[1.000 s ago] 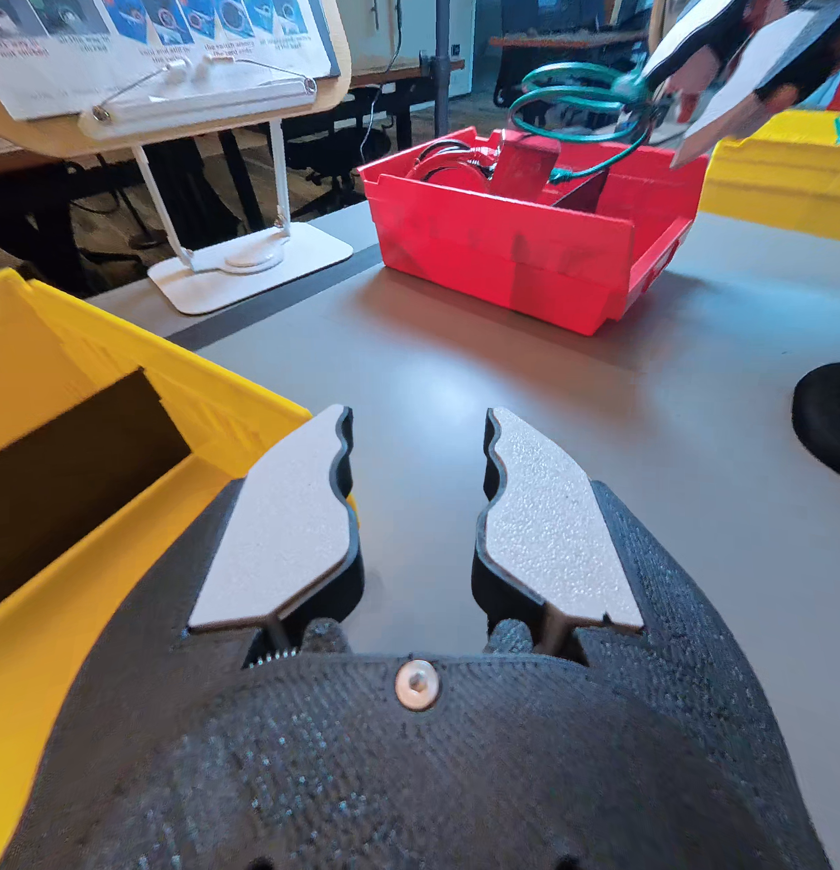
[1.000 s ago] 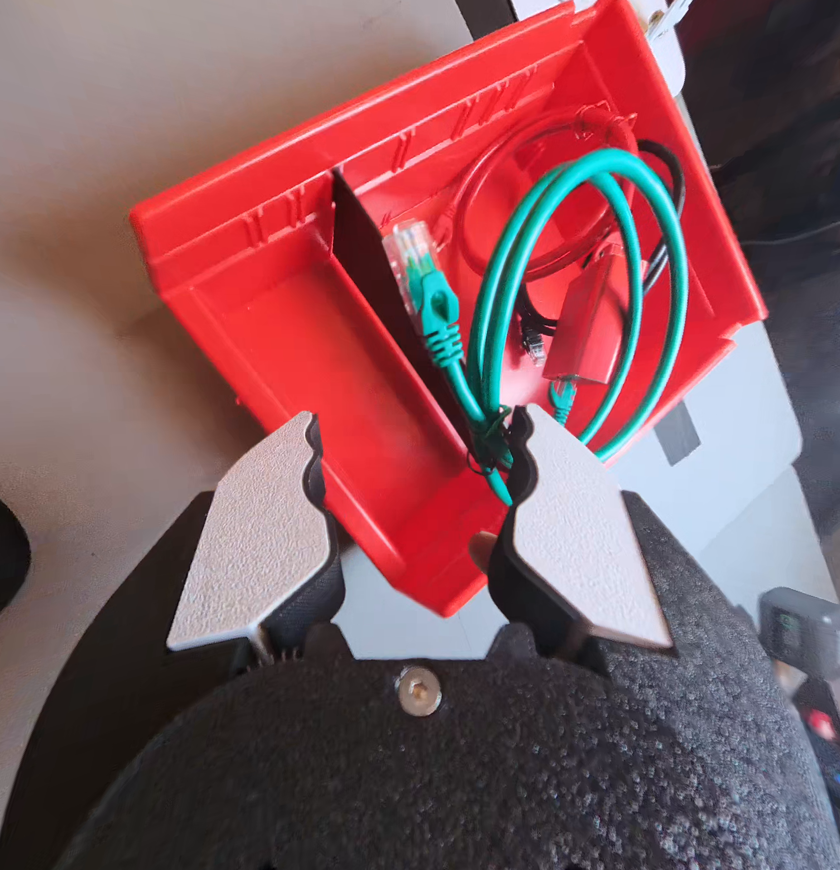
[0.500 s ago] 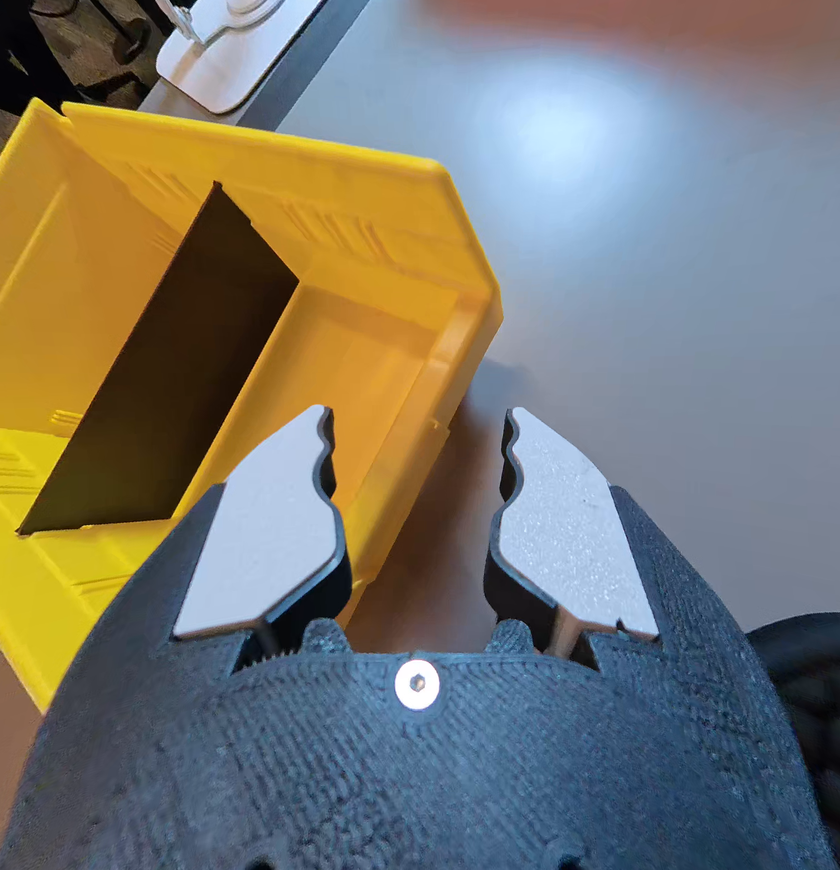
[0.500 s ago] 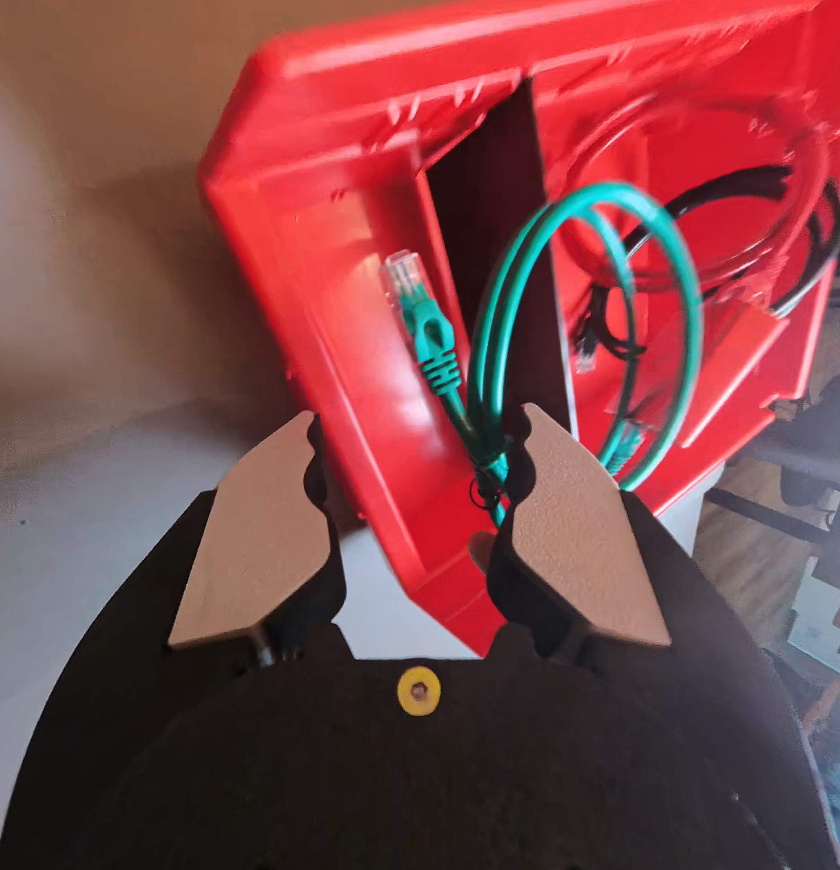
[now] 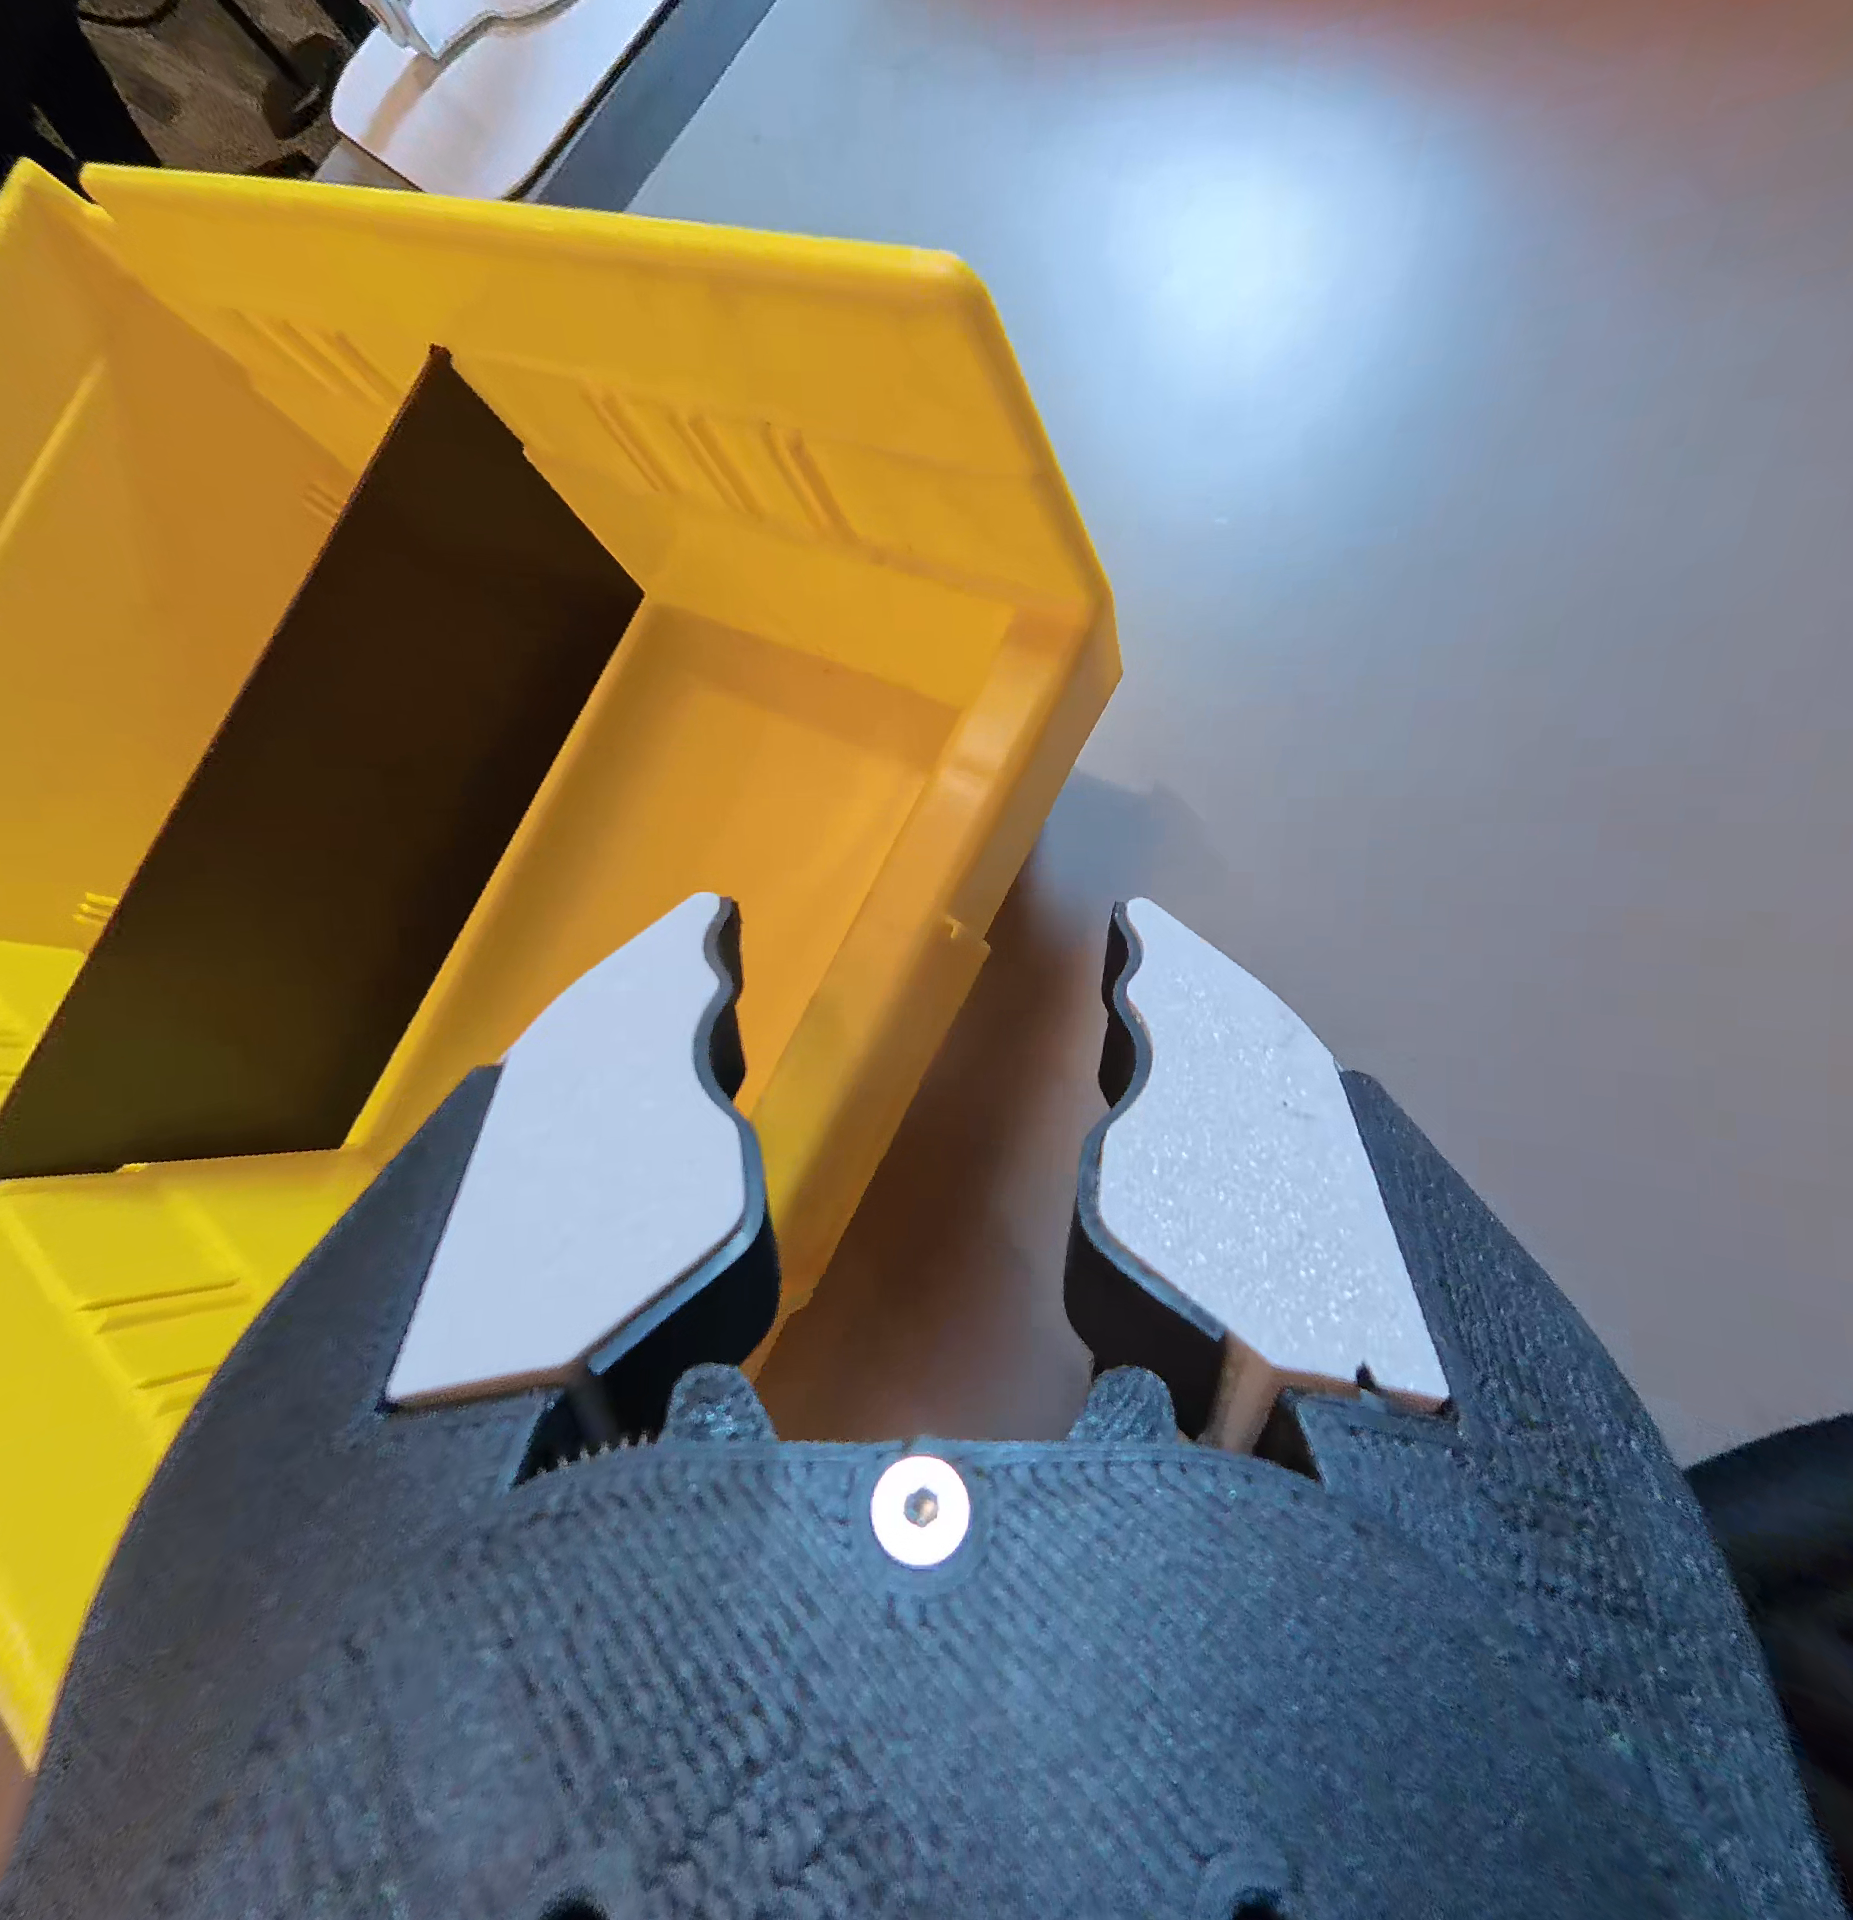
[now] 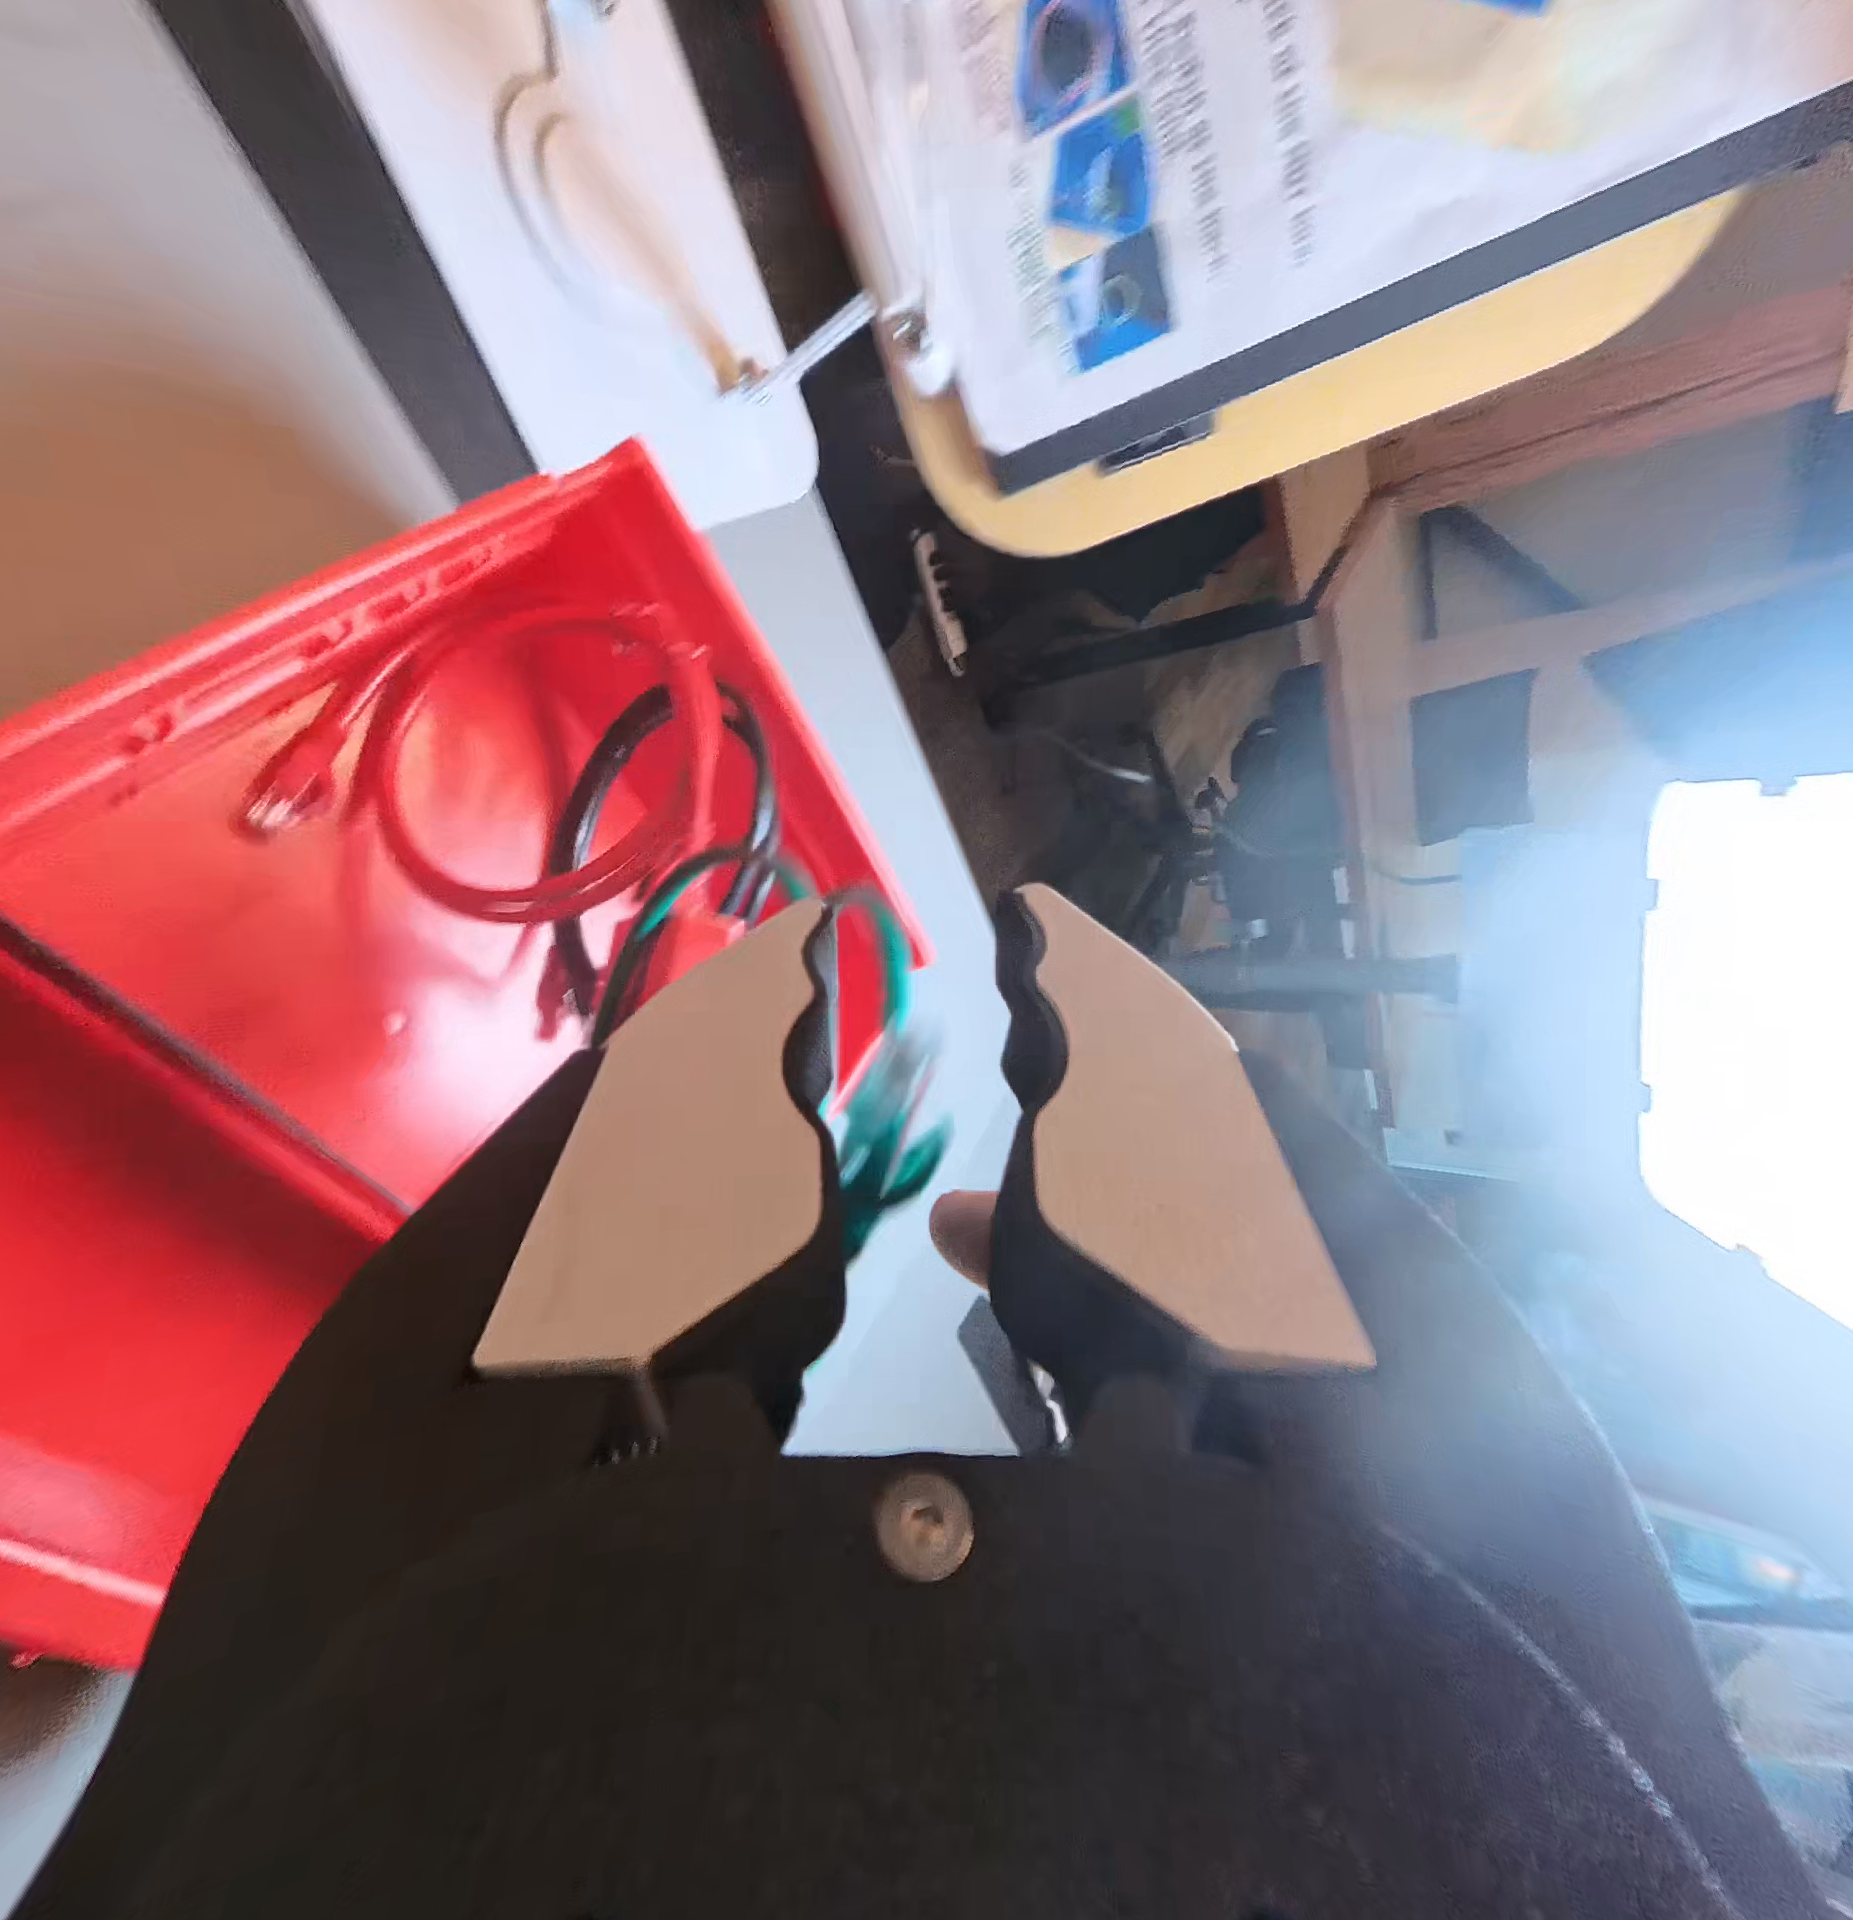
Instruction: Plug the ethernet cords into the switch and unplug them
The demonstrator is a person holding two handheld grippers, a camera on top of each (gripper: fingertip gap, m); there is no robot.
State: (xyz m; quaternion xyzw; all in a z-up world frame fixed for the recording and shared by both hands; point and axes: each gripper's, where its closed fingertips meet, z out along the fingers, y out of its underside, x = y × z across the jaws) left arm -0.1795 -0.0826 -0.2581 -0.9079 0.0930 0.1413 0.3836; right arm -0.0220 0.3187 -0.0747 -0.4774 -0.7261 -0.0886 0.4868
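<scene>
The left hand-held gripper (image 5: 924, 914), fingers apart and empty, hovers over the grey table (image 5: 1473, 520) at the corner of an empty yellow bin (image 5: 693, 312). The right hand-held gripper (image 6: 911, 925), fingers also apart, sits beside a red bin (image 6: 174, 1039) holding coiled red (image 6: 548, 769) and black cords (image 6: 641, 790); a blurred green cord (image 6: 886, 1143) lies just under its fingers (whether it is gripped is unclear). No switch is visible, so this looks like fetching cords; next comes a firm grasp near a plug.

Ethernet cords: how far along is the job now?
Done: nothing visible; no switch shows. In hand: the right gripper, jaws apart, straddles the blurred green cord beside the red bin; grip unclear. The left gripper hangs open over the yellow bin. Left: red cord and black cord lie in the bin; all plugging.
</scene>
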